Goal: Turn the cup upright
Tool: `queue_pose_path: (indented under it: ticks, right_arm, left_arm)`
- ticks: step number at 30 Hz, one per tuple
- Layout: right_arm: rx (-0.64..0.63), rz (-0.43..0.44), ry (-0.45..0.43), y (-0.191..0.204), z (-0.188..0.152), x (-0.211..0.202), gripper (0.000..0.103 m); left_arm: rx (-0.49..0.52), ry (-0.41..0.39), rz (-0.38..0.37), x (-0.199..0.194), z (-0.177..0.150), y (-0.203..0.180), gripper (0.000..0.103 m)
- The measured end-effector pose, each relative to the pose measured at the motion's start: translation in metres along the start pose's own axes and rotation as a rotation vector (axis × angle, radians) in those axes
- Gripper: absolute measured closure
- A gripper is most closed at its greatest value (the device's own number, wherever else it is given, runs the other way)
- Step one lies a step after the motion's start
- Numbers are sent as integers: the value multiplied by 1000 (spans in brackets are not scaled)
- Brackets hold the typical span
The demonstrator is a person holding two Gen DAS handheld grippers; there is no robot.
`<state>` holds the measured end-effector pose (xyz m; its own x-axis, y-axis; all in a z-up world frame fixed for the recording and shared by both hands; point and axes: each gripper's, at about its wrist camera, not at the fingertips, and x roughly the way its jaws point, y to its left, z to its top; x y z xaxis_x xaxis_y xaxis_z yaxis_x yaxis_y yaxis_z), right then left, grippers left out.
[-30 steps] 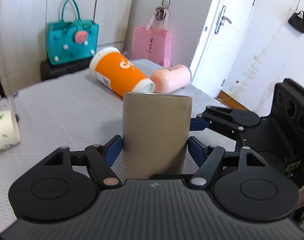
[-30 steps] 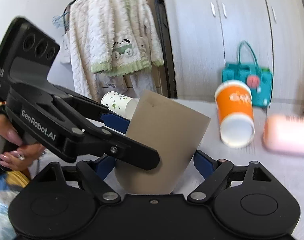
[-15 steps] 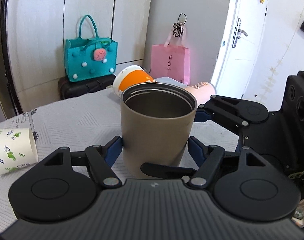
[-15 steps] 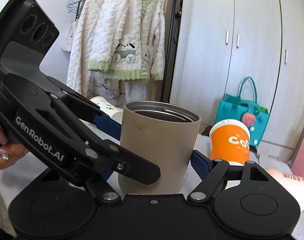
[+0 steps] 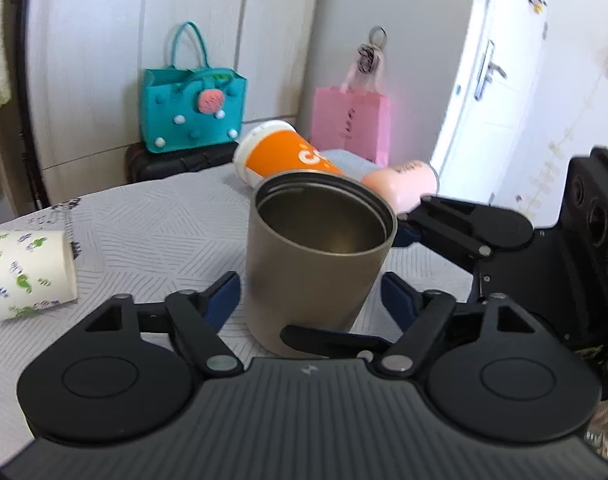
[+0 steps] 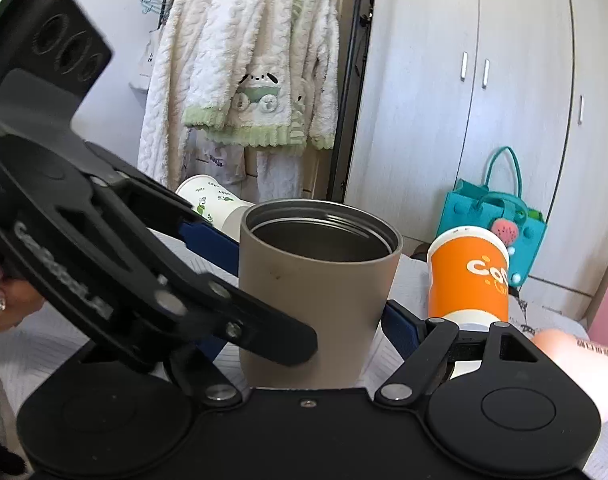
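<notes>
A taupe metal tumbler (image 5: 311,268) stands upright on the white patterned tablecloth (image 5: 144,232), mouth up and empty inside. It also shows in the right wrist view (image 6: 315,292). My left gripper (image 5: 307,300) is open, its blue pads a little off each side of the tumbler. My right gripper (image 6: 304,316) is open too, with the tumbler between its pads; its left finger is hidden behind my left gripper's body. The two grippers cross around the tumbler's base.
An orange paper cup (image 5: 288,156) and a pink cup (image 5: 399,184) lie on their sides behind the tumbler. A white cup with green prints (image 5: 24,272) lies at the left. A teal bag (image 5: 192,116) and a pink bag (image 5: 349,120) stand beyond the table.
The tumbler went from tilted to standing upright with its mouth up. Both pairs of pads have come slightly away from its sides, and both cameras have risen a little.
</notes>
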<state>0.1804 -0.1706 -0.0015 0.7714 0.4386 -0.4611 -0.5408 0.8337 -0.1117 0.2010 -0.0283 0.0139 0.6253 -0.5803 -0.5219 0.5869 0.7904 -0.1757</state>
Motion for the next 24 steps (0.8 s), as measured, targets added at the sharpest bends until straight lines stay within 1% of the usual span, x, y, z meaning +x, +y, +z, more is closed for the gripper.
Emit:
queue_pose_path:
  ticks: [6,8,11,13,15,17,19,21,24]
  right_arm:
    - [41,4,3,-2,-4,-10,19]
    - [51,3,3,-1,-5,-15,19]
    - [57,-3,5,2,-7,-24,19]
    - [59,-12,3,4,-8,-32,19]
    - [62,-27,-3,6,-8,-40,19]
    - [72,-40,-12,6,-7,-50,19]
    - [83,-61,-23,7,-6,-61,19]
    - [90,-87,-44,9,-3,-74,19]
    - [112,-115,-68,12,1,-96,19]
  left_arm:
    - [-111,-9,27,-15,-11,4,18]
    - [-143,-5,54,-20,-16,5,18]
    - [-158,-16,89,-31,-21,3,17]
    - [-163,-24,127,-39,-24,-1,16]
    - [-165,-32,172,-49,-24,-6,8]
    - [-156,-20,246,-57,-24,-13,5]
    - [-141,5,314,-63,-21,-20,4]
    - [-151,17,380,-72,-23,-27,0]
    - [-175,27,420,-86,-26,-37,0]
